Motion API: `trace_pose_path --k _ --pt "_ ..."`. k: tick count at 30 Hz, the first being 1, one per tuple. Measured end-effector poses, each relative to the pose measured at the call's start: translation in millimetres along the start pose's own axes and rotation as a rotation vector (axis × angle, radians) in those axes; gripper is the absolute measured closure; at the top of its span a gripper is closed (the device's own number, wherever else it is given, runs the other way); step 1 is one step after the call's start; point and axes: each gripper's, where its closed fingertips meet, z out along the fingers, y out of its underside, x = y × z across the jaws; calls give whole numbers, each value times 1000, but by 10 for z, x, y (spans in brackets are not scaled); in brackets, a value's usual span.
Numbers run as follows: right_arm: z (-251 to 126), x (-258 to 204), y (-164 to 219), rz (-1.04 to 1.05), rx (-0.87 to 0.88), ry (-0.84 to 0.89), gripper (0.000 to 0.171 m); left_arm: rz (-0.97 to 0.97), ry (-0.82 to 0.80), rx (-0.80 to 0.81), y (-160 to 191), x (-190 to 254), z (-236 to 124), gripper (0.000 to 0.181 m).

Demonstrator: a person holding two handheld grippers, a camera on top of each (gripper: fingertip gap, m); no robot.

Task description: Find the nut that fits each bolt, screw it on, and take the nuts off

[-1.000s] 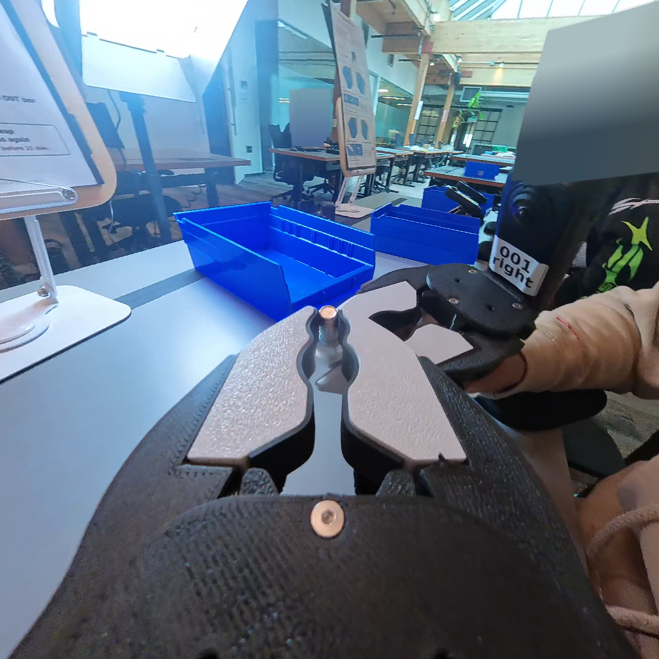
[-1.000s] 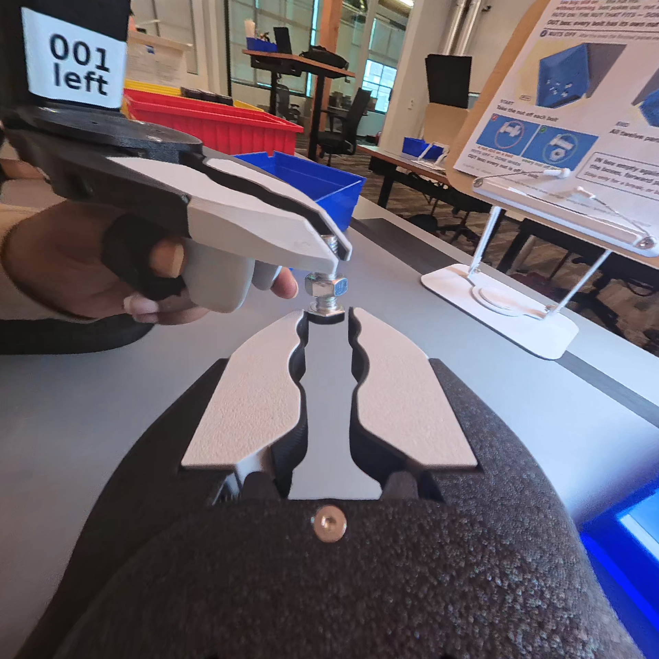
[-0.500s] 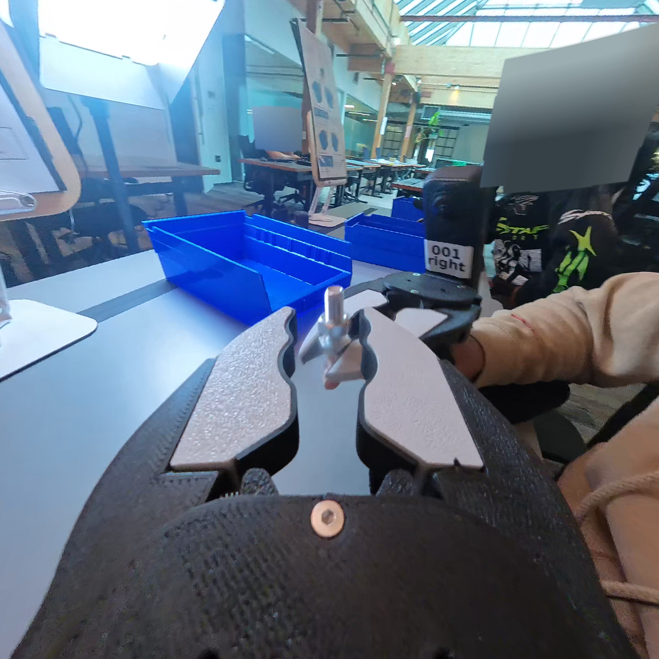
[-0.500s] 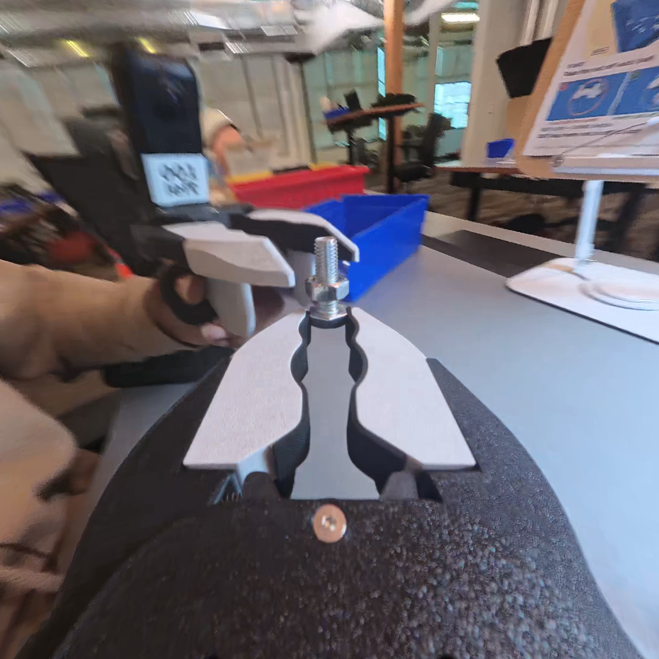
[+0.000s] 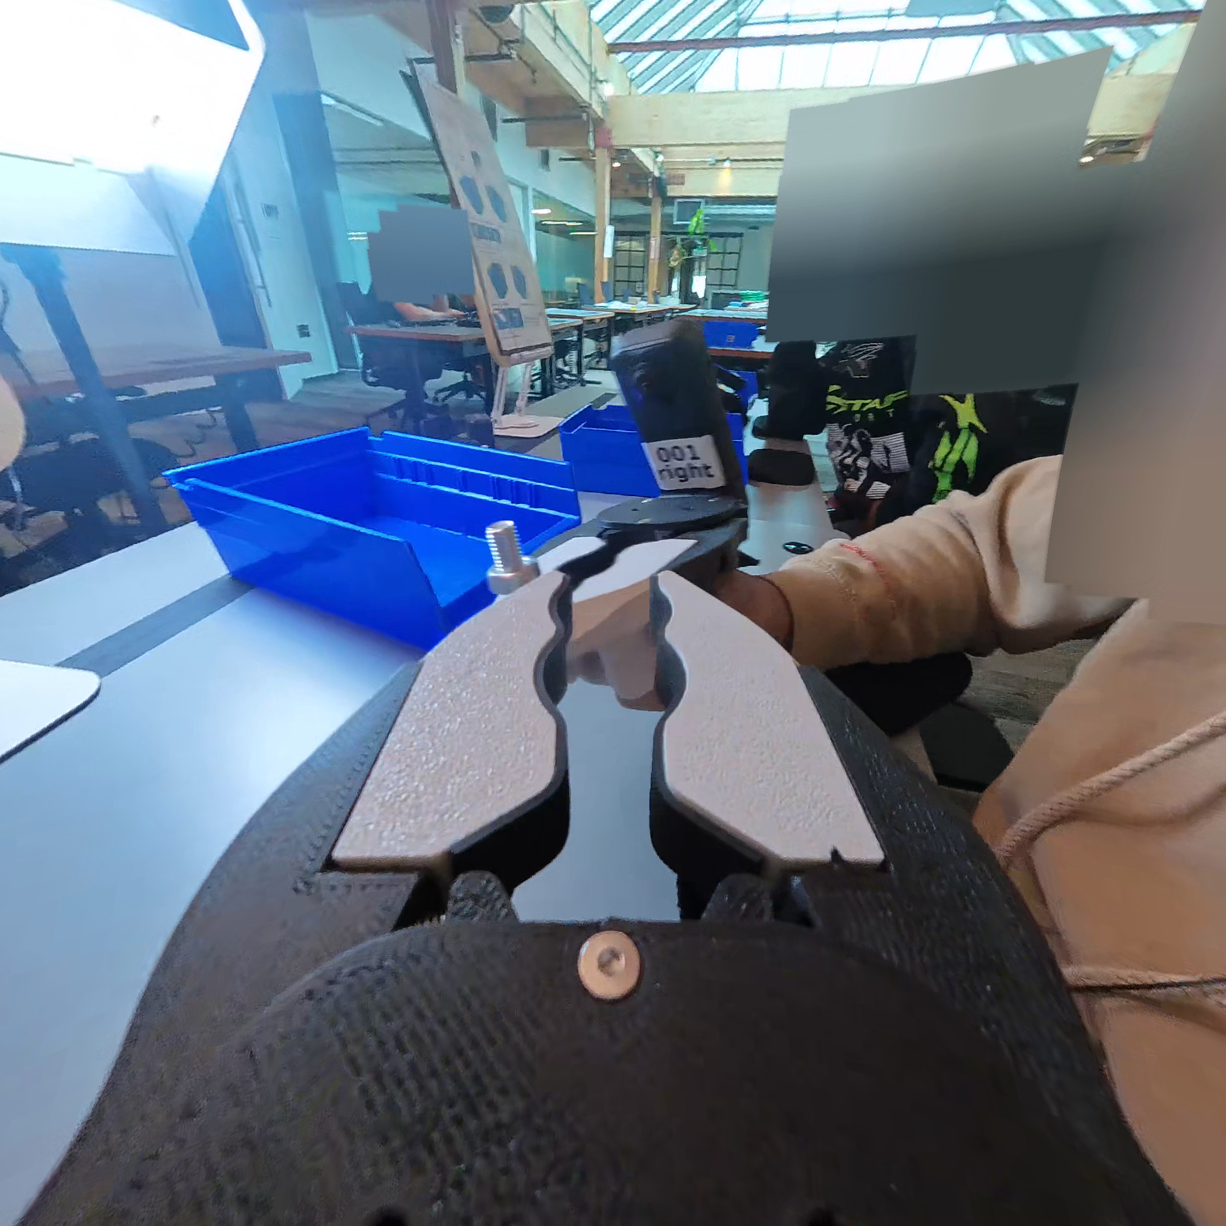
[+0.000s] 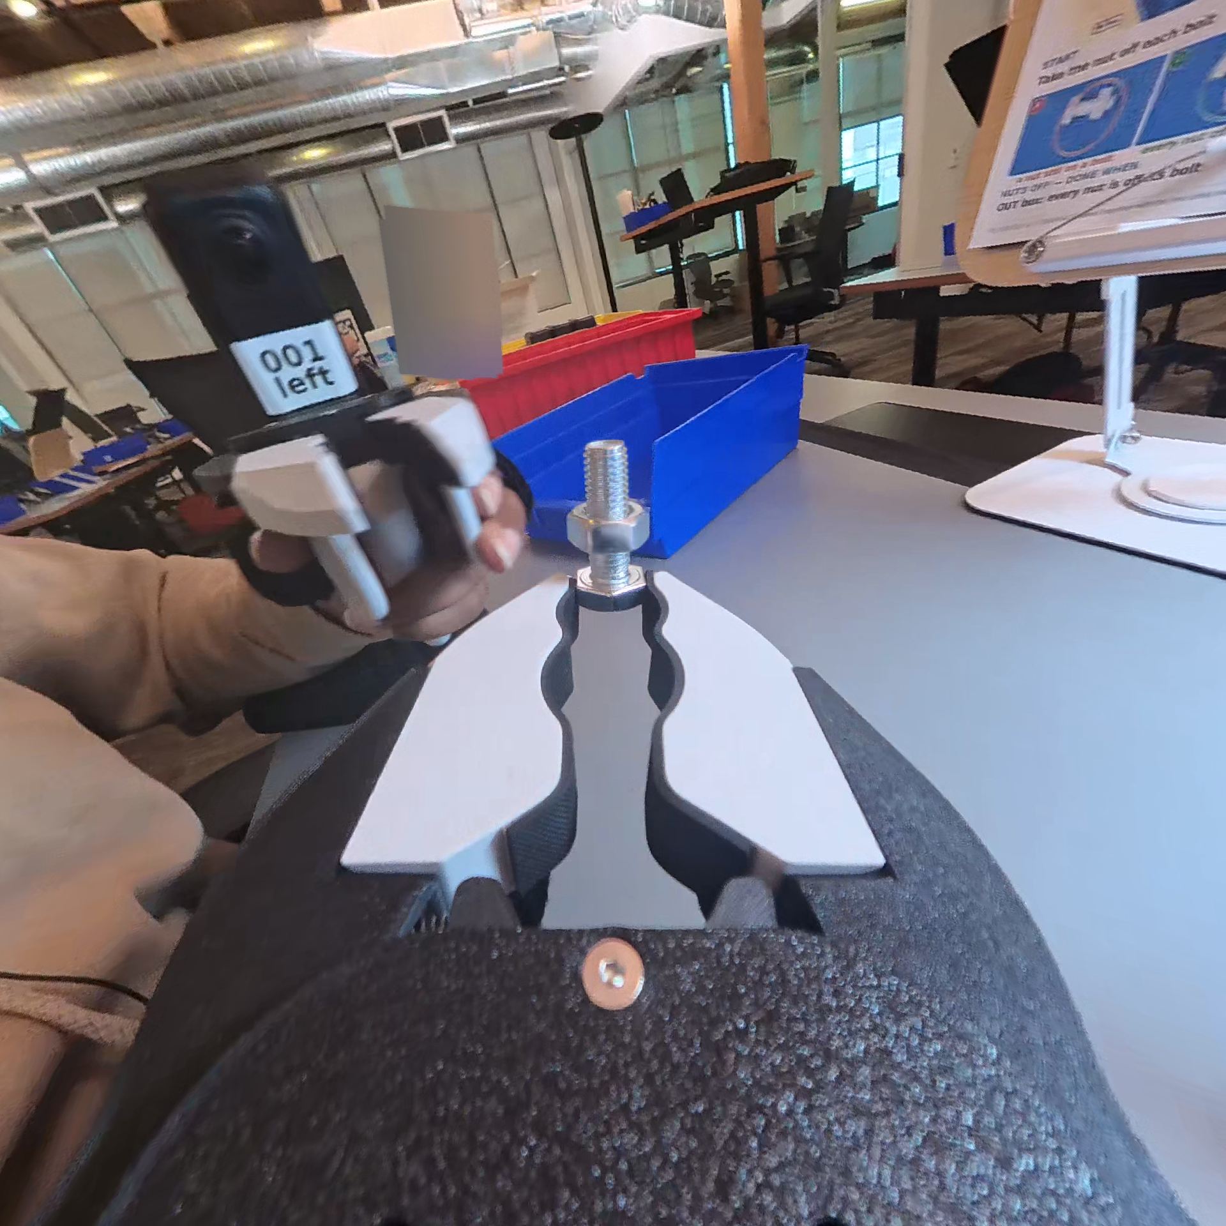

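**Right gripper holds the bolt upright, left gripper free beside it**

The jaws of the right gripper [image 6: 607, 587] are closed on the head of a bolt [image 6: 605, 494]. The bolt stands upright from the tips, with its thread pointing up. A nut [image 6: 607, 529] sits on the thread, about halfway, and a part of bare thread shows between the nut and the head. The jaws do not touch the nut.

The jaws of the left gripper [image 5: 609, 584] are open, with a clear gap, and there is nothing between them. In the right wrist view this gripper [image 6: 361, 487] is to the left of the bolt, near it but apart from it, and a hand [image 6: 424, 584] in a beige sleeve holds it. In the left wrist view the bolt [image 5: 509, 556] shows just past the tip of the left finger [image 5: 464, 723], at the end of the right gripper [image 5: 597, 564].

Both grippers are above a grey table [image 6: 929, 663]. Behind the bolt a blue bin [image 6: 723, 438] stands on the table, and a red bin [image 6: 597, 358] is behind that one. At the right side is a white stand [image 6: 1094, 491] that carries a printed sheet. The left wrist view shows also the blue bin [image 5: 345, 531] with its open front.
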Motion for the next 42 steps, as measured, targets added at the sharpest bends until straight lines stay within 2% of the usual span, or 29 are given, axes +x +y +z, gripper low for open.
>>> trace_pose_path --k 3,8,9,11,16,19,20,22,25,30,33,34,35,38,42 --pt "67 -178 58 -42 -22 -60 153 -70 -56 -24 100 -158 39 146" --pt "105 -212 95 -58 -45 -66 153 -67 -18 -48 162 -72 71 139" --pt "85 -129 82 -50 -41 -32 153 -46 16 -31 126 -19 44 158" --pt "36 21 55 -32 -30 13 153 -52 24 20 34 11 14 161" --pt "76 -155 91 -83 -39 -49 153 -64 -73 -14 140 -186 52 146" --pt "121 -240 137 -86 -59 -78 153 -60 -37 -36 197 -121 81 149" --pt "116 -198 134 -78 -59 -62 153 -57 -32 -35 189 -102 77 144" --pt "72 -27 107 -36 -54 -1 153 -35 54 0 105 29 23 174" --pt "14 58 65 -23 -39 17 153 -2 9 8 75 -22 12 166" --pt "103 -193 147 -55 -66 -66 153 -56 -57 -11 172 -169 75 144" --pt "117 -193 170 -57 -83 -57 153 -39 -37 -29 185 -108 71 148" --pt "105 -125 161 -51 -82 -23 153 -23 7 -18 150 -47 42 171" --pt "86 -43 144 -38 -78 11 153 -26 37 16 89 8 16 177" --pt "36 71 101 -29 -64 59 153 14 -27 9 76 -70 12 168" --pt "109 -86 169 -70 -90 25 153 -34 -99 -12 162 -230 62 144"
